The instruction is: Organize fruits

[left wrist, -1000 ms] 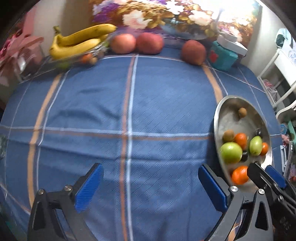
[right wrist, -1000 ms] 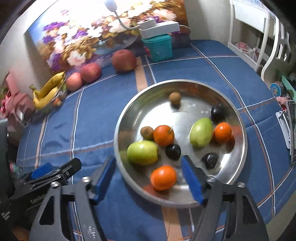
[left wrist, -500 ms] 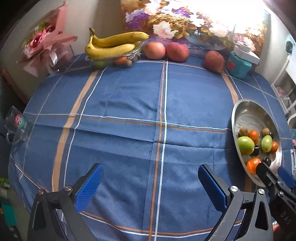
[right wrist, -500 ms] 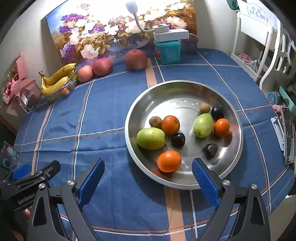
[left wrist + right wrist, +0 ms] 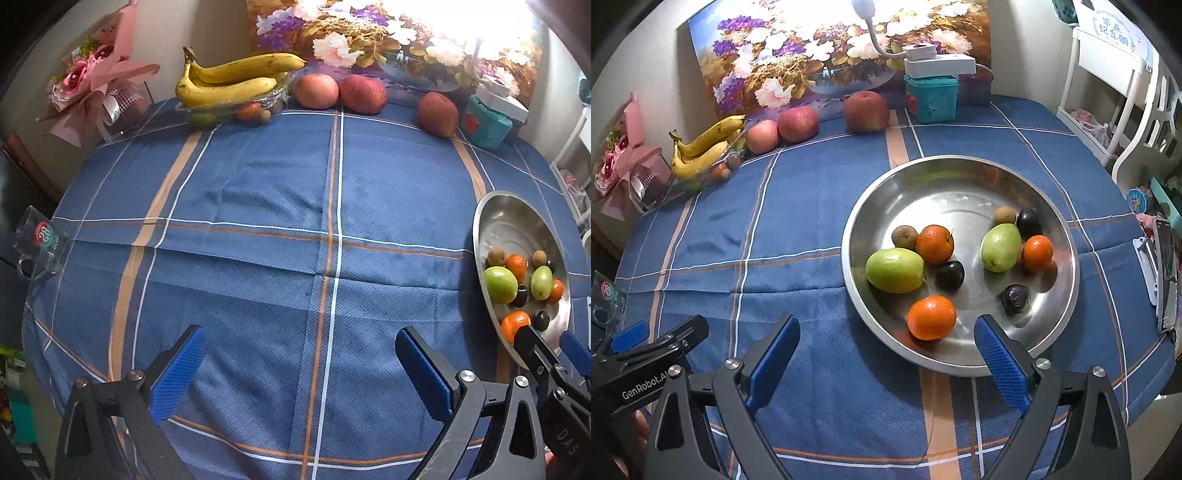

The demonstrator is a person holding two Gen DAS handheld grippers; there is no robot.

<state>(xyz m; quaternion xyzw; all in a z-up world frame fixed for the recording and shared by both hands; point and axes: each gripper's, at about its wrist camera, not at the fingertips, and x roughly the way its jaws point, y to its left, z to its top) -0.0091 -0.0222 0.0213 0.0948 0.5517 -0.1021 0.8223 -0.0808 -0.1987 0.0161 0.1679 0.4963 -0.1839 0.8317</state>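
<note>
target: we see orange (image 5: 931, 317) in bowl (image 5: 871, 206), just ahead of right tool (image 5: 886, 354)
nearer: our right
tools: right and left tool (image 5: 299, 373) both agape, empty

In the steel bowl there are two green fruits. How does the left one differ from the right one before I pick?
The left green fruit is rounder, yellower, and lies on its side near the bowl's left wall. The right green fruit is slimmer, paler, with its narrow end pointing away, touching an orange. Both are smooth-skinned and lie free in the bowl.
</note>
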